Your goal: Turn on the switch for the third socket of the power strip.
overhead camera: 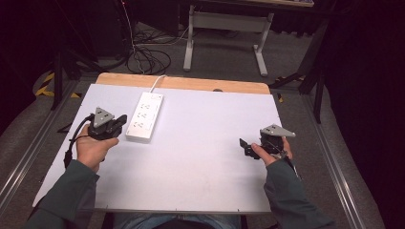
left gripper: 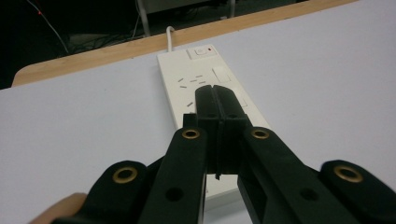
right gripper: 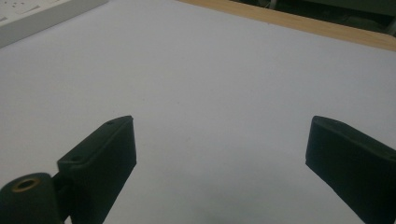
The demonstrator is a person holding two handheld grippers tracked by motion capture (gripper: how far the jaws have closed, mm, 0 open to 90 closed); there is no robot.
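Looking down, the high view placed the left gripper point(overhead camera: 119, 121) just beside the white power strip point(overhead camera: 144, 117) on the white table point(overhead camera: 200, 157), and the right gripper point(overhead camera: 246, 145) well apart from both over bare surface. Seen from the left gripper view, the left jaws were clenched together on nothing, their tips over the strip's sockets; its red-marked switch point(left gripper: 201, 51) and cord point(left gripper: 170, 38) showed clearly. Across the right gripper view, the jaws stood released and wide, the strip at the far upper corner.
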